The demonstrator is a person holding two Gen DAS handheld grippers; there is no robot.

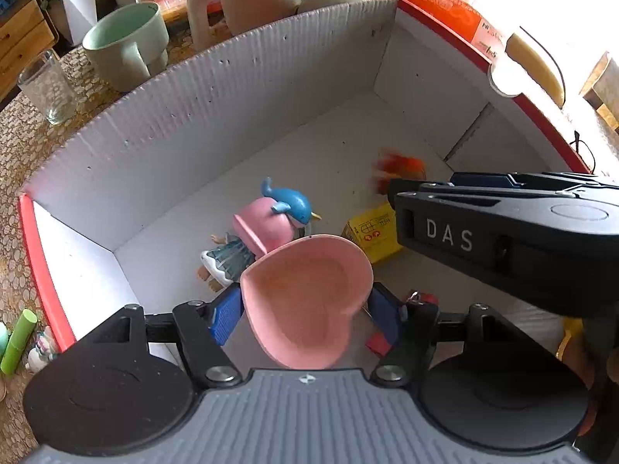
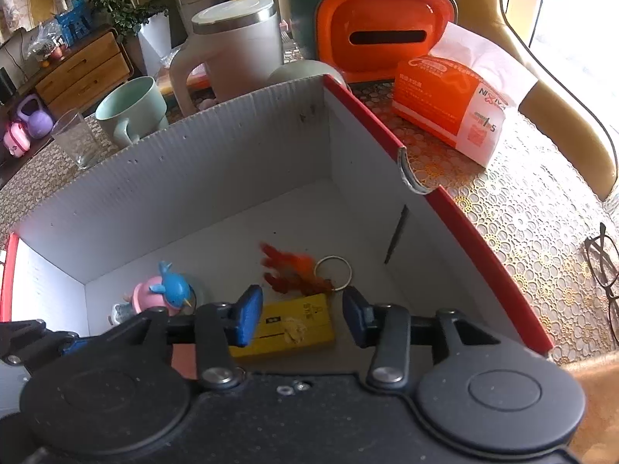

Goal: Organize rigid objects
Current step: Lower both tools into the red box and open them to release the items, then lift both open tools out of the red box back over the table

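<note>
My left gripper [image 1: 307, 319] is shut on a pink heart-shaped dish [image 1: 305, 294], its blue pads [image 1: 226, 317] pressing the rim, low inside a white corrugated box [image 1: 193, 116] with red outer sides. On the box floor lie a pink-haired doll with a blue whale on its head [image 1: 267, 228] and a small yellow carton [image 1: 371, 236]. My right gripper [image 2: 301, 317] stands open above the yellow carton [image 2: 298, 324], gripping nothing. Just beyond its fingers, a blurred red feathery keychain with a metal ring [image 2: 298, 270] is at the box [image 2: 193, 178] floor. The doll [image 2: 162, 294] lies to the left.
Behind the box stand a pale green mug [image 2: 127, 112], a drinking glass [image 2: 75, 141], a beige jug [image 2: 232, 50] and an orange-fronted container [image 2: 383, 34]. An orange tissue pack [image 2: 445, 104] and spectacles [image 2: 603, 266] lie right of it. A green tube [image 1: 17, 340] lies outside left.
</note>
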